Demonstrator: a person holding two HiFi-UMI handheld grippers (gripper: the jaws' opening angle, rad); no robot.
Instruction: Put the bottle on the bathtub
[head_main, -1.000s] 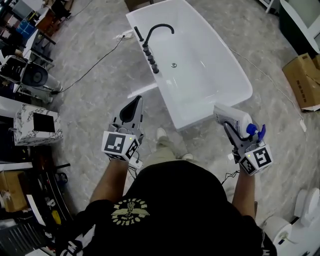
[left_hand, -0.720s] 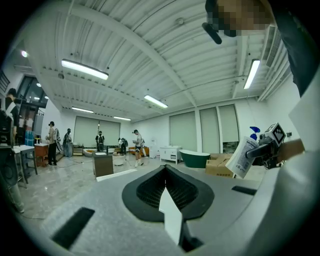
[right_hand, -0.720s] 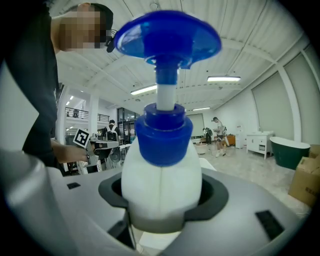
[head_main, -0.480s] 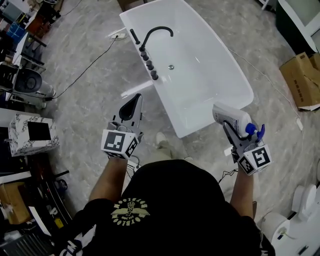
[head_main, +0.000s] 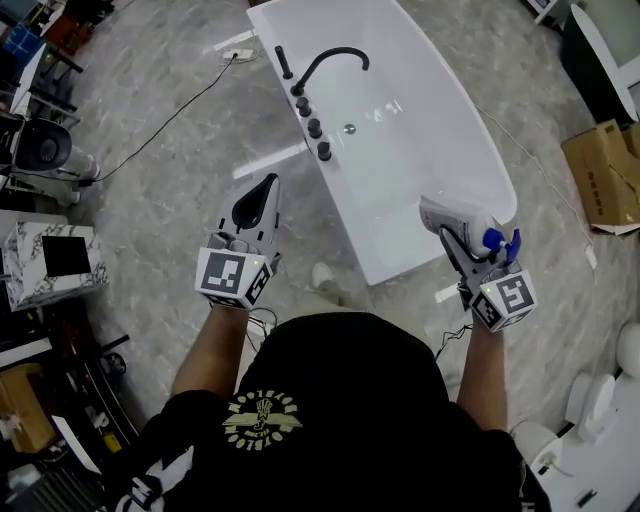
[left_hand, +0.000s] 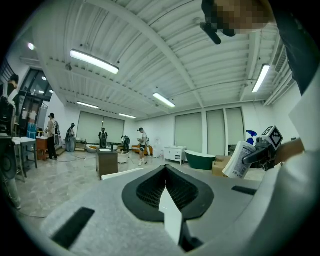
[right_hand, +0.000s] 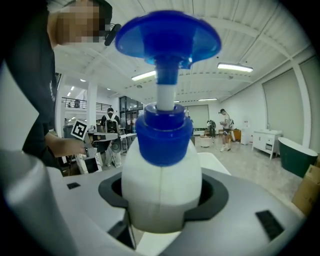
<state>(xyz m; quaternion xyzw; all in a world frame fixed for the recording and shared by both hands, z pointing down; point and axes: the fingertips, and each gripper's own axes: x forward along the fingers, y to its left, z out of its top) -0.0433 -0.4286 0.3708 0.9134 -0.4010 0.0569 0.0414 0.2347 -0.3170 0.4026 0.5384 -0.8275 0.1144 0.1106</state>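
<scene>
The white bathtub (head_main: 425, 175) fills the upper middle of the head view, on a grey stone floor (head_main: 170, 190). A black tap (head_main: 330, 60) curves over its left rim, with a row of black knobs (head_main: 311, 113) beside it.

The bottle (head_main: 447, 217) is white with a blue pump top (head_main: 499, 241) (the top looks very big in the right gripper view). It sits right of the middle of the head view, by the tub's near right corner. The right gripper (head_main: 458, 245) has its fingers clamped on the bottle's sides and holds it tilted. I cannot tell if the bottle touches the rim.

The left gripper (head_main: 262, 192) is left of the middle, well apart from the bottle and just left of the tub. Its fingers (left_hand: 167, 200) are pressed together with nothing between them.

A brown box (head_main: 605, 170) lies at the right edge, and a thin cable (head_main: 170, 130) runs over the floor at the upper left
</scene>
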